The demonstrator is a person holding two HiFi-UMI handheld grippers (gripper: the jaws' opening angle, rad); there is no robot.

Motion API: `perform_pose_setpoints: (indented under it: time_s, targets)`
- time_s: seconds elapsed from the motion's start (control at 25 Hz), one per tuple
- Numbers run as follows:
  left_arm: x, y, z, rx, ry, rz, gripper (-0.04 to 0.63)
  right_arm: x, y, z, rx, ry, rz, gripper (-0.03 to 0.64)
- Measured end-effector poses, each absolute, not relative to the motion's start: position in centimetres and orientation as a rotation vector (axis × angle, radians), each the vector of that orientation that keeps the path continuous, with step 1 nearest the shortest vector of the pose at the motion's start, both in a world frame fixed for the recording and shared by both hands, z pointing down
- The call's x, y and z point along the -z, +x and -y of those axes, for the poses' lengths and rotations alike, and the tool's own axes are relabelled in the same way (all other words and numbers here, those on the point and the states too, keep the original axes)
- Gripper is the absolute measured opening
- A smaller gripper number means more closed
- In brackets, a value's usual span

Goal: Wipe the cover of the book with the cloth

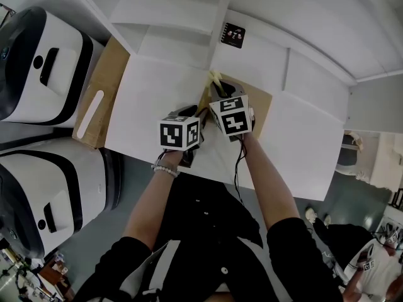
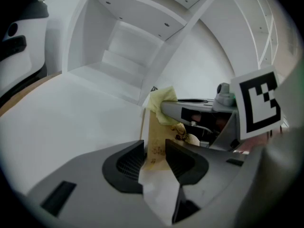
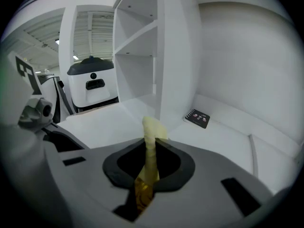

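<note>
Book (image 2: 153, 137), tan printed cover, lies on the white table (image 1: 157, 99) directly under both grippers. Left gripper (image 2: 154, 158): jaws pinch the book's near edge, and the cover fills the narrow gap between the pads. Right gripper (image 3: 152, 167): jaws pressed together on a pale yellow cloth (image 3: 151, 134), which stands up in a bunch past the fingertips, over the book and just beside the left gripper. Whether the cloth touches the cover cannot be told. Farther back, a small black notepad (image 3: 198, 118) lies on the white surface beside a white shelf unit (image 3: 142, 46). White machines (image 1: 44, 68) stand off to the left.
</note>
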State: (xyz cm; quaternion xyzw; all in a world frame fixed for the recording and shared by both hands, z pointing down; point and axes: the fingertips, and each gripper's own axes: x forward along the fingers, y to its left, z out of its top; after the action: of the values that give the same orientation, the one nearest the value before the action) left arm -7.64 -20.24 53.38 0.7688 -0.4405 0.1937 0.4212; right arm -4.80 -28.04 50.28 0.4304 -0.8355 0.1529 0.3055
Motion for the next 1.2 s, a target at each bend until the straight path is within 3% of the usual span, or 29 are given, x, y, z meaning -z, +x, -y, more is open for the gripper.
perform_pose_setpoints:
  time_s: [0.44, 1.2]
  targets:
    - [-53.5, -7.7, 20.2, -0.464, 1.896, 1.132, 0.143, -51.0, -3.0, 29.0, -0.413, 1.195, 2.137, 0.038]
    - [-53.5, -7.8, 20.2, -0.467, 1.888, 1.168, 0.143, -51.0, 9.4, 26.7, -0.514, 1.445, 1.993, 0.038]
